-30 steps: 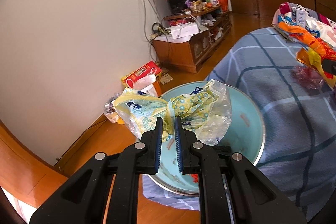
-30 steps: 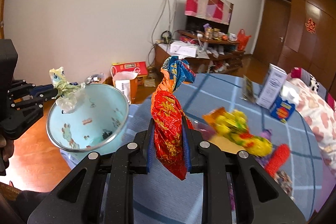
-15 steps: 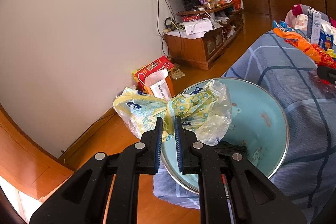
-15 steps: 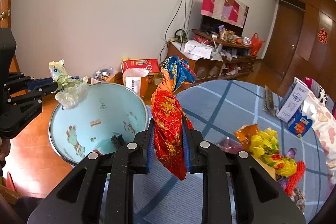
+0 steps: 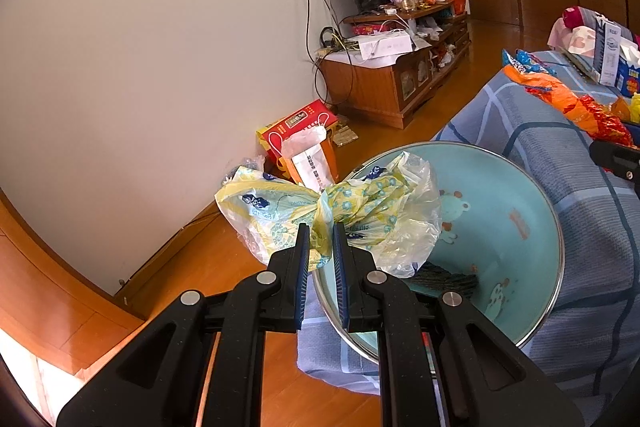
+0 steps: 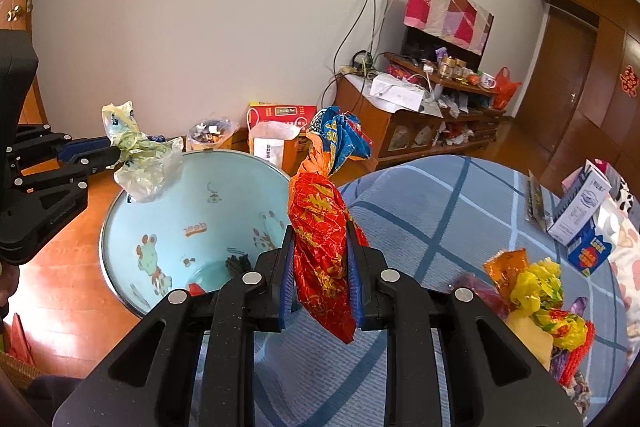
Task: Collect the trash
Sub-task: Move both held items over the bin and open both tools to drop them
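My left gripper (image 5: 319, 233) is shut on a crumpled yellow and clear plastic bag (image 5: 376, 215), held over the near rim of a light blue basin (image 5: 520, 223). From the right wrist view the same bag (image 6: 148, 163) hangs at the basin's (image 6: 160, 211) left rim, pinched by the left gripper (image 6: 116, 157). My right gripper (image 6: 320, 231) is shut on a red, orange and blue foil wrapper (image 6: 320, 223) that stands upright between its fingers, just right of the basin. A dark scrap (image 6: 238, 263) lies at the basin's bottom.
The basin sits on a table with a blue checked cloth (image 6: 440, 211). More wrappers (image 6: 536, 291) and cartons (image 6: 580, 203) lie at its right. Beyond are a wooden cabinet (image 6: 420, 123), a red box (image 6: 276, 115) and a wooden floor (image 5: 240, 267).
Both grippers have shifted toward the basin, which now looks larger and nearer in both views. The bag and the foil wrapper stay gripped as before.
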The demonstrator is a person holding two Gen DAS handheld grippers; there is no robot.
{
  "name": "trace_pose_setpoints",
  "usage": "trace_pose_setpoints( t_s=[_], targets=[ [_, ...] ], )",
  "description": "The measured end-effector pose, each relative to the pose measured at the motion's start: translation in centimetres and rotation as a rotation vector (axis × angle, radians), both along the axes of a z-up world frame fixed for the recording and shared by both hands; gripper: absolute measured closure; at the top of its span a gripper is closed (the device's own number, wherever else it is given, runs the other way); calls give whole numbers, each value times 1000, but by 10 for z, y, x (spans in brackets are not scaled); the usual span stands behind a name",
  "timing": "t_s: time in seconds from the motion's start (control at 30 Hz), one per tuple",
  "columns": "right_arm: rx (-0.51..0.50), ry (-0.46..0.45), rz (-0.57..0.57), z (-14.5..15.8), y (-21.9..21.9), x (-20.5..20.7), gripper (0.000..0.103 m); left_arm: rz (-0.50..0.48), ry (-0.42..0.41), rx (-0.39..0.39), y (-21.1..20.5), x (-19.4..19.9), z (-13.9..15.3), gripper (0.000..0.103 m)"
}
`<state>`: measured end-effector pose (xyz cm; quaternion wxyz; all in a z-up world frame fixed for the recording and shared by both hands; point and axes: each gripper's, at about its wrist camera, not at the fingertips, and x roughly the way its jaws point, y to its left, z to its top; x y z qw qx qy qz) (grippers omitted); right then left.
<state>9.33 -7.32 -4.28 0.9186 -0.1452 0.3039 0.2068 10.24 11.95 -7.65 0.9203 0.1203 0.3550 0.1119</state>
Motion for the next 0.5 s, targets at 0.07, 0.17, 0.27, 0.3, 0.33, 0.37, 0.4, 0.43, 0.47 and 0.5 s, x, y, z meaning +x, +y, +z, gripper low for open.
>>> trace_pose_setpoints(
  t_s=[0.07,0.17,0.27,0.3,0.33,0.37,0.4,0.43,0.47,0.5],
  targets=[
    [-2,1,5,0,3,1,80,2,1,-4,0,0,0,91],
    [-3,-1,16,1,7,-1,80,2,2,-5,0,1,1,91],
    [-4,-2,22,2,8,-1,80,1,3,-8,0,1,0,91],
    [-5,-2,25,2,9,-1,80,1,3,-9,0,1,0,91],
    [-5,-2,26,2,10,-1,80,1,4,-10,1,1,0,91],
    [-6,-1,28,1,10,-1,80,1,4,-13,0,1,0,91],
    [-7,0,30,1,11,-1,80,0,4,-13,0,1,0,91],
    [-8,0,31,1,12,-1,80,-1,4,-13,0,0,0,91],
    [-8,0,33,1,12,-1,80,-1,4,-15,0,0,1,91],
    [-8,1,35,1,13,-1,80,-2,5,-16,-1,0,1,91]
  ],
)
